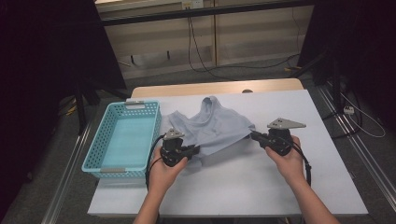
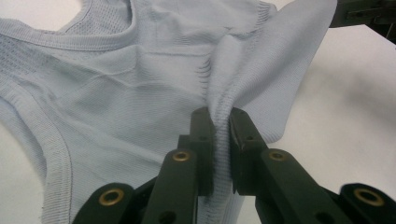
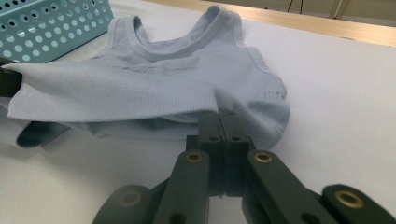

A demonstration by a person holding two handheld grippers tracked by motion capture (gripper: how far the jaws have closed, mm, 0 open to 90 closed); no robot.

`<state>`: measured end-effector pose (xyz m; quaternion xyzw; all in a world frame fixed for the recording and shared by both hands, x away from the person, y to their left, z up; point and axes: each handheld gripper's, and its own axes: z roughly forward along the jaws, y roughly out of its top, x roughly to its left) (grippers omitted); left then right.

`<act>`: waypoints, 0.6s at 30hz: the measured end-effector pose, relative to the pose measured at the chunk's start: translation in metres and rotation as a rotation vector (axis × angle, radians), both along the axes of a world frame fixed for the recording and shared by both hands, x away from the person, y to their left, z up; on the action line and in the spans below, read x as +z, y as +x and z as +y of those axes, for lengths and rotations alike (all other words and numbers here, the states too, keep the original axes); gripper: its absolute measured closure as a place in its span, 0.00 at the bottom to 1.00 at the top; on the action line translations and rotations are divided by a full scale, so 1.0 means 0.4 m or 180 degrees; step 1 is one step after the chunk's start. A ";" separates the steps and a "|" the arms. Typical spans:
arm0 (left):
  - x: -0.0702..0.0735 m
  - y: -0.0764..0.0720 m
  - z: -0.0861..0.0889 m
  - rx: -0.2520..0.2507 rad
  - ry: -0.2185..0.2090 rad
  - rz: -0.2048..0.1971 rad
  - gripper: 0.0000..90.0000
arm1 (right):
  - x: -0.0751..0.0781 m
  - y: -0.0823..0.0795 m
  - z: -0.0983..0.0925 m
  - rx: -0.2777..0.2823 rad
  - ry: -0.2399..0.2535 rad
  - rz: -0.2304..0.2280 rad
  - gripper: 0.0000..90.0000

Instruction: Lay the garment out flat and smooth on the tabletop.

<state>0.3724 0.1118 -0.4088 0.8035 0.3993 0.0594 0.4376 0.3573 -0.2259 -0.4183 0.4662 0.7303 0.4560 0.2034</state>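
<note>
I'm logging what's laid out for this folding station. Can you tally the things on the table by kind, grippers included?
Pale blue tank top: 1
Light blue perforated basket: 1
Handheld grippers: 2, the left gripper and the right gripper, each pinching the top's hem
Total: 4

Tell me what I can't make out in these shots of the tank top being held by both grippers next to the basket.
- Tank top: its underside lies against the table.
- Left gripper: the cloth pinched between its shut jaws is hidden by them, left gripper view.
- Right gripper: the hem in its shut jaws is likewise covered, right gripper view.
- Basket: cut off by the frame edge, right gripper view.
</note>
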 end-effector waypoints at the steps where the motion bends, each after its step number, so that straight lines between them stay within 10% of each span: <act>1: -0.001 0.000 -0.001 0.0003 -0.0005 0.0006 0.91 | -0.002 0.001 0.001 0.0002 -0.0008 -0.0007 1.00; 18: -0.002 0.003 0.001 0.0022 -0.0007 0.0021 0.91 | -0.051 0.013 0.036 -0.0029 -0.0230 0.0076 0.69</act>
